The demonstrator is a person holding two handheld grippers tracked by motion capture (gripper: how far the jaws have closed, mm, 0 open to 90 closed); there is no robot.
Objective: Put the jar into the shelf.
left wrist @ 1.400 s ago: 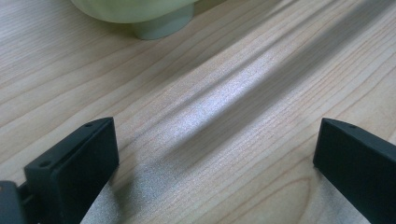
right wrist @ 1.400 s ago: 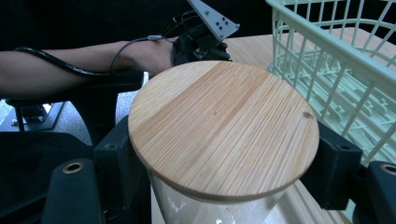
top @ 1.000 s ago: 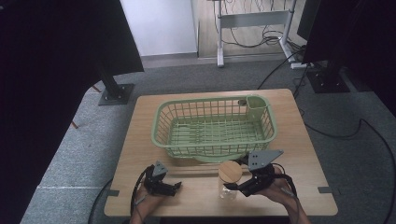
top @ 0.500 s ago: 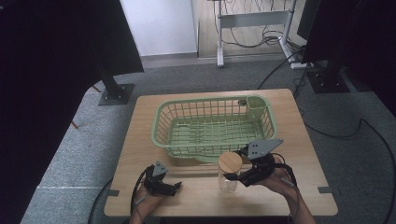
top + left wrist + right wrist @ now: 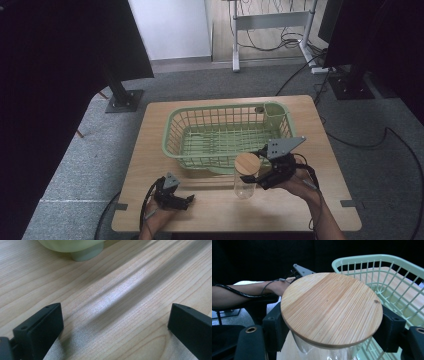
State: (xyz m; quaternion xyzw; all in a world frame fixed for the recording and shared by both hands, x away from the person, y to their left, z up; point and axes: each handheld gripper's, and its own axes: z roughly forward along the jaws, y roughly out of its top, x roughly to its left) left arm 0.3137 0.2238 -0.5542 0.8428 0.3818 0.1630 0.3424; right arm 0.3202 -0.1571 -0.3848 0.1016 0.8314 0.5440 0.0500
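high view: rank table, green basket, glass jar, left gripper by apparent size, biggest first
1. table
2. green basket
3. glass jar with the wooden lid, clamped in the right gripper
4. left gripper

Jar and left gripper look close in size, so that order is unsure.

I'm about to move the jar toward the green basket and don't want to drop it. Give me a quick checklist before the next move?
1. Right hand-held gripper shut on the jar just under its wooden lid: ok.
2. Lid seated flat on the jar: ok.
3. Jar clear of the table: cannot tell.
4. Basket interior free to receive the jar: ok.
5. Left hand-held gripper open, resting away from the jar's path: ok.
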